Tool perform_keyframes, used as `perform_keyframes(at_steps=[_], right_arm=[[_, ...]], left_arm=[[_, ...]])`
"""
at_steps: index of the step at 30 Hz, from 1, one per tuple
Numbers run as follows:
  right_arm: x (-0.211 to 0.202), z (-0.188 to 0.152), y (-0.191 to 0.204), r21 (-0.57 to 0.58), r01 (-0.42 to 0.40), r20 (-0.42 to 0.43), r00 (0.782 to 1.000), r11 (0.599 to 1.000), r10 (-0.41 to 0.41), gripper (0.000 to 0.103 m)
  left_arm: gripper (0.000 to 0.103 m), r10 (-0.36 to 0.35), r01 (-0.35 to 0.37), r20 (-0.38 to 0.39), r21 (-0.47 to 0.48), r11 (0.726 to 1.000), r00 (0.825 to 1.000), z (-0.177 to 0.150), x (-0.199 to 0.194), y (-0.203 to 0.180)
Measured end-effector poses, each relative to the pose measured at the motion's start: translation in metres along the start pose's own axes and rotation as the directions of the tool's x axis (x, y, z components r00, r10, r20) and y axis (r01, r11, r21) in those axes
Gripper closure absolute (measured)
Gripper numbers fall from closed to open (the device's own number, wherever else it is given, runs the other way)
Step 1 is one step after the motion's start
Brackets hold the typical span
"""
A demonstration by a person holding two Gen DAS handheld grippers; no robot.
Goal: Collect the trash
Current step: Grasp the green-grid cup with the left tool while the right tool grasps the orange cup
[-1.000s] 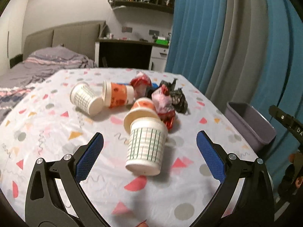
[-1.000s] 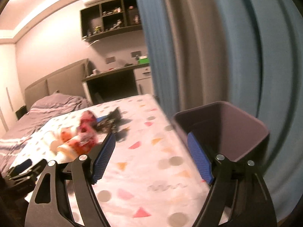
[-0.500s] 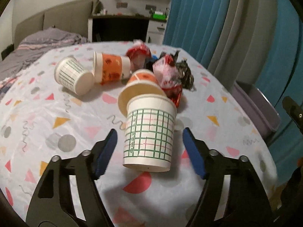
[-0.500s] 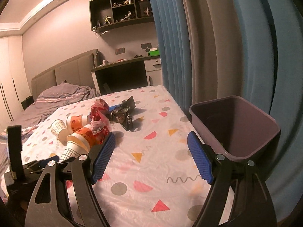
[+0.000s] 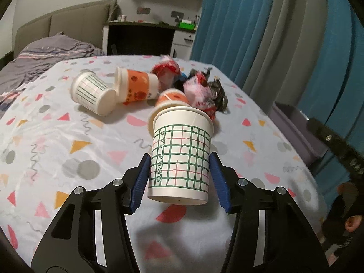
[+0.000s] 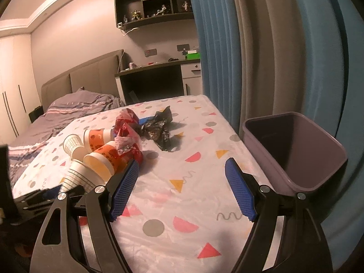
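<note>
Now: left gripper [image 5: 179,178] pads pinch grid cup [image 5: 180,154] low on its wall | right gripper [image 6: 182,187] wide open, empty | cup likely light, thin, crushable: squeeze gently | bin [image 6: 295,157] beside table

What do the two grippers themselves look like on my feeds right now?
Both match. The left gripper and right gripper have glossy black plastic frames with long cut-out slots and silver screw heads at the joints. The fingers carry flat blue pads with a fine ribbed texture. No cables, markings or sleeves show.

Patterned tablecloth [image 6: 193,182]; blue curtain [image 6: 216,45]; bed [image 6: 75,109]; desk [image 6: 159,68]; wall shelf [image 6: 154,0].
</note>
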State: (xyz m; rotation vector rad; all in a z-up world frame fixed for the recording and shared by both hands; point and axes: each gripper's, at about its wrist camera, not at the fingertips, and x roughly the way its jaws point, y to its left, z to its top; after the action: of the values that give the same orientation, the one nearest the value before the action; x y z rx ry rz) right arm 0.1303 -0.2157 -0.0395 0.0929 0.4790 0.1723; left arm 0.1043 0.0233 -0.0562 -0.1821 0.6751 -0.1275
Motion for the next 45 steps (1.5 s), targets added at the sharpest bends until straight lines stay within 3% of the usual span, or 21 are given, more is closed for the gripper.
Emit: perform_keyframes(at_steps=[13,22,30,45], right_arm=[[0.027,-0.005,0.048,-0.077,-0.081,-0.061,0.995,0.994,0.077,0.027],[0.061,-0.007,0.094,-0.164,-0.134,-0.114,0.987,0.977,0.116,0.046],[0.081,-0.012,0.112,-0.183,-0.149,-0.164,0.979,0.972,0.12,0.055],[0.112,-0.013,0.13,-0.225,-0.14,-0.215,0.972,0.964,0.091,0.092]], left_arm=[[0.051,0.124,-0.114,0.087,-0.115,0.987,0.988,0.011,-0.033,0.055],[0.051,0.162,-0.143,0.118,-0.158,0.977,0.98,0.016,-0.045,0.077],[0.051,0.166,-0.144,0.124,-0.164,0.976,0.978,0.016,-0.047,0.084],[0.051,0.155,-0.133,0.121,-0.167,0.977,0.98,0.017,-0.044,0.088]])
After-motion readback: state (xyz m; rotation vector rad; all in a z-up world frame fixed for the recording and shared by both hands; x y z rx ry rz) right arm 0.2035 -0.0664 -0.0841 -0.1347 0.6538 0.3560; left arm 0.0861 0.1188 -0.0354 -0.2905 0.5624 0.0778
